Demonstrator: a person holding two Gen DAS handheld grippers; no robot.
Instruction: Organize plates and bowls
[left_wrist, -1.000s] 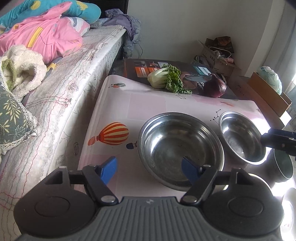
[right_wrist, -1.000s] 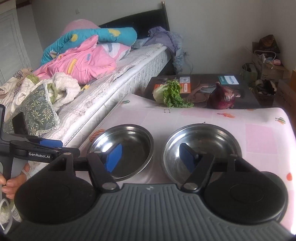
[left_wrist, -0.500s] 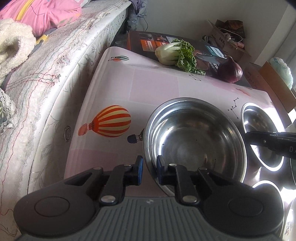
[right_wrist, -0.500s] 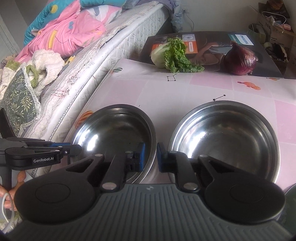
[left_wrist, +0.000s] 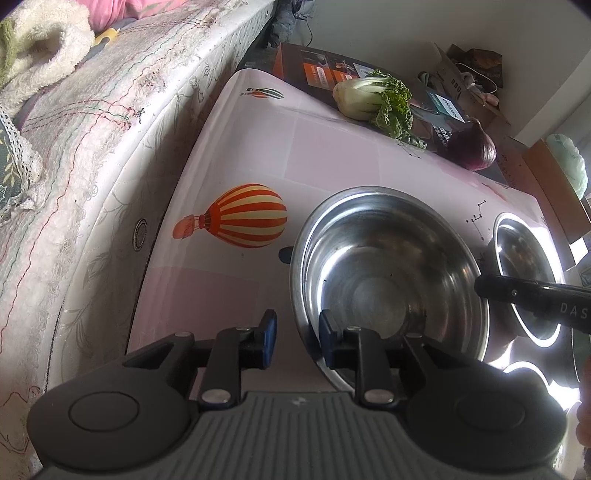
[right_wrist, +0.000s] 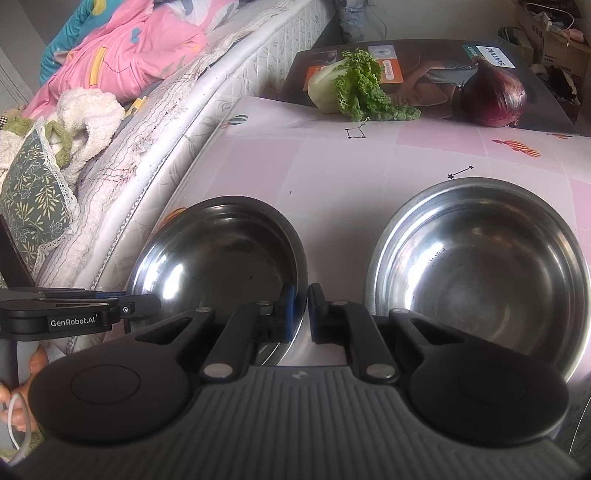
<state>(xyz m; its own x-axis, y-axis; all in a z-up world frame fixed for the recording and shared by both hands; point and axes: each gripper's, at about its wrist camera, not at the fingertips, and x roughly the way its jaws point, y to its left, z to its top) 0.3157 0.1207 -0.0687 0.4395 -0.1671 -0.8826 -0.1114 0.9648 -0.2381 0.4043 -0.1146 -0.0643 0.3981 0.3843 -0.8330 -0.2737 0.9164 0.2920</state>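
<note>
Two steel bowls sit on the pink patterned table (left_wrist: 240, 155). The left bowl (left_wrist: 388, 280) also shows in the right wrist view (right_wrist: 221, 254). My left gripper (left_wrist: 294, 341) straddles its near left rim, one blue pad inside and one outside, with a gap left to the outer pad. My right gripper (right_wrist: 299, 314) is shut on the same bowl's right rim. The second bowl (right_wrist: 480, 269) stands to the right, untouched; in the left wrist view it (left_wrist: 524, 266) is partly hidden behind the right gripper's finger.
A bok choy (right_wrist: 354, 86) and a red onion (right_wrist: 495, 98) lie on a dark box at the table's far edge. A bed with a pink blanket (right_wrist: 129, 55) runs along the left. Bright rims of more dishes (left_wrist: 528, 373) show at right.
Both grippers moved down and forward onto the left bowl and closed from wide open. The left gripper's pads have since spread a little around the rim.
</note>
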